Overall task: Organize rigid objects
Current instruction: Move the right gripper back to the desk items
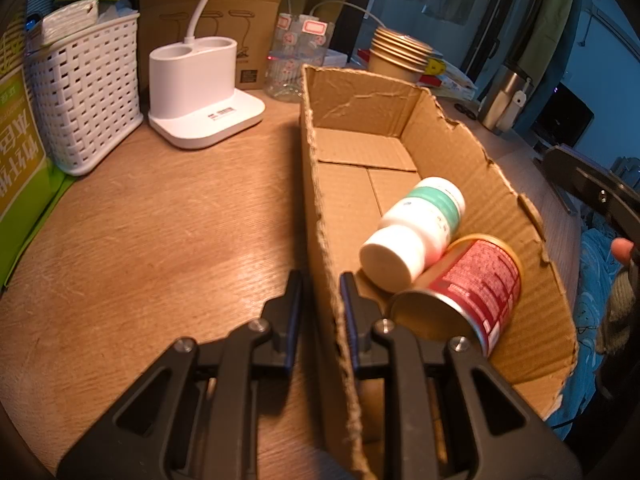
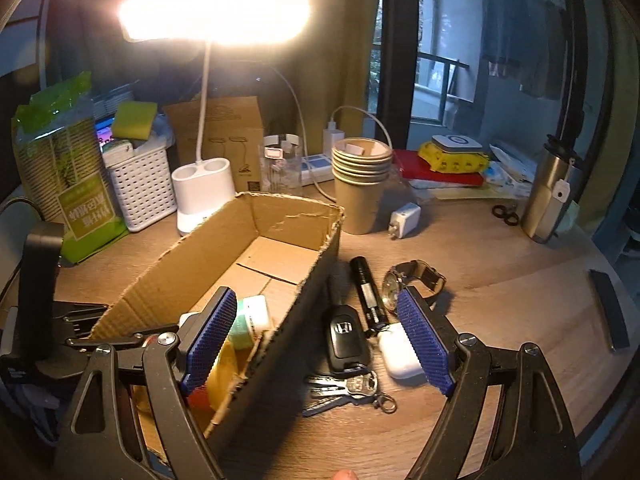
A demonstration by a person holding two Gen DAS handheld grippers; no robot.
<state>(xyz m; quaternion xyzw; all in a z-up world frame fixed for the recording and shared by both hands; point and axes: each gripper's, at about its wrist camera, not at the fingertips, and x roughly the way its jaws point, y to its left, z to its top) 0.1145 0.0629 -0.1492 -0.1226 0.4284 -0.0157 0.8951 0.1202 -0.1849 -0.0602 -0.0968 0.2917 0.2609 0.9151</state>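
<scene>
An open cardboard box (image 1: 352,184) lies on the wooden desk; it also shows in the right wrist view (image 2: 208,256). Inside lie a white bottle with a green band (image 1: 416,228) and a red-labelled can (image 1: 468,288) on their sides. My left gripper (image 1: 320,296) is shut on the box's left wall. My right gripper (image 2: 320,316) is open wide above the box's right wall. Beside the box lie a car key (image 2: 346,336) with a bunch of keys (image 2: 348,388), a black flashlight (image 2: 368,292), a white earbud case (image 2: 400,352) and a wristwatch (image 2: 412,280).
A white desk lamp base (image 1: 200,88), a white woven basket (image 1: 84,88) and a green package (image 2: 72,184) stand at the back left. Stacked paper cups (image 2: 360,184), a white charger (image 2: 404,220), a steel tumbler (image 2: 552,192) and a black strip (image 2: 610,308) stand to the right.
</scene>
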